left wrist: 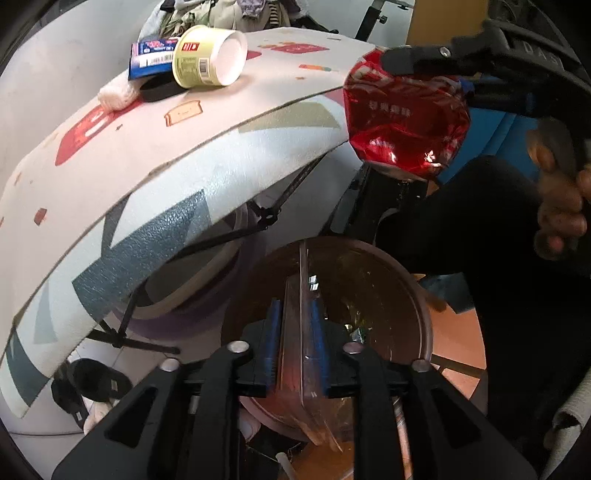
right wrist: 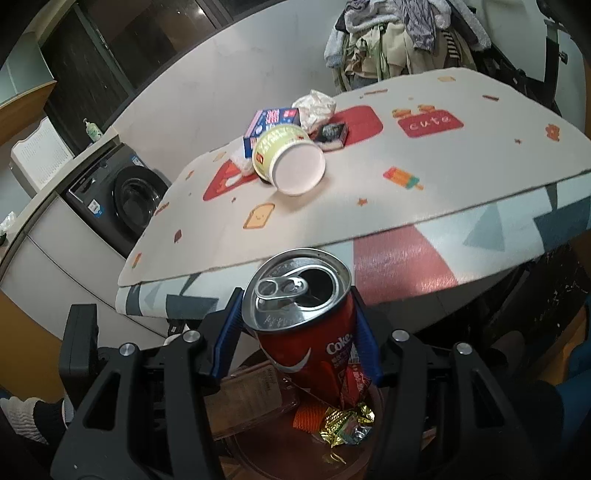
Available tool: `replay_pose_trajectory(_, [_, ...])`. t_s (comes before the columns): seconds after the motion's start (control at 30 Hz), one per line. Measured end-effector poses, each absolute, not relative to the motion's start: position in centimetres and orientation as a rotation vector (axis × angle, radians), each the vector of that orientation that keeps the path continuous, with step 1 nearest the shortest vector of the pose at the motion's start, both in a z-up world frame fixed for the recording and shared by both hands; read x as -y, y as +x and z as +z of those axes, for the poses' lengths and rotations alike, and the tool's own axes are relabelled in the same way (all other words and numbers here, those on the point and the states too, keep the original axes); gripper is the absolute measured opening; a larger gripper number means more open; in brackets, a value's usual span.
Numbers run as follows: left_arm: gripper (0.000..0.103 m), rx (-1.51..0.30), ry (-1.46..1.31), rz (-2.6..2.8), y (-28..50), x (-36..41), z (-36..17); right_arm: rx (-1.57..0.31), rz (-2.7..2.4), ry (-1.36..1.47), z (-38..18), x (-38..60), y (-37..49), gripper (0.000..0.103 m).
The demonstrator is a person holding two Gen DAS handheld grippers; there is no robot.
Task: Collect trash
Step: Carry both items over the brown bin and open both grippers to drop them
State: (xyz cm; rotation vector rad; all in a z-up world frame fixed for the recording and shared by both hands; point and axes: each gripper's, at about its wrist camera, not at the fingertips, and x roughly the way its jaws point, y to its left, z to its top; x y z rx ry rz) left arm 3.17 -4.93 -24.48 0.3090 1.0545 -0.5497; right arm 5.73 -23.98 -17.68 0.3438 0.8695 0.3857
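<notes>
In the left wrist view my left gripper (left wrist: 295,332) points down into a round brown bin (left wrist: 419,295). A clear plastic package (left wrist: 297,354) stands between its blue pads, blurred at its lower end, and the pads do not seem to press on it, so I read the gripper as open. My right gripper (right wrist: 295,332) is shut on a dented red Coke can (right wrist: 314,347), held over the bin (right wrist: 258,458) at the table's edge. The can (left wrist: 406,114) also shows at upper right in the left wrist view. A yellow-green cup (right wrist: 288,158) lies on its side on the table.
Beside the cup lie a blue box (right wrist: 273,122), crumpled white paper (right wrist: 314,105) and a small black packet (right wrist: 334,133). The bin holds a gold wrapper (right wrist: 347,424). A washing machine (right wrist: 125,199) stands at left, clothes (right wrist: 406,33) behind the table, slippers (left wrist: 88,384) on the floor.
</notes>
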Motion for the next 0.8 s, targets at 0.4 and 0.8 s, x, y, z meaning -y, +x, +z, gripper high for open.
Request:
replay_pose_trajectory(0.4, [0.095,-0.755,0.119,-0.388,1.4,0.3,-18.6,-0.954,0.446,0.301,-20.8,21.5,5.0,0.056])
replay_pose_trajectory(0.8, [0.097,-0.696,0.055,-0.299,0.2,-1.6,-17.4,-1.134,0.48,0.109,-24.8,17.5,5.4,0.056])
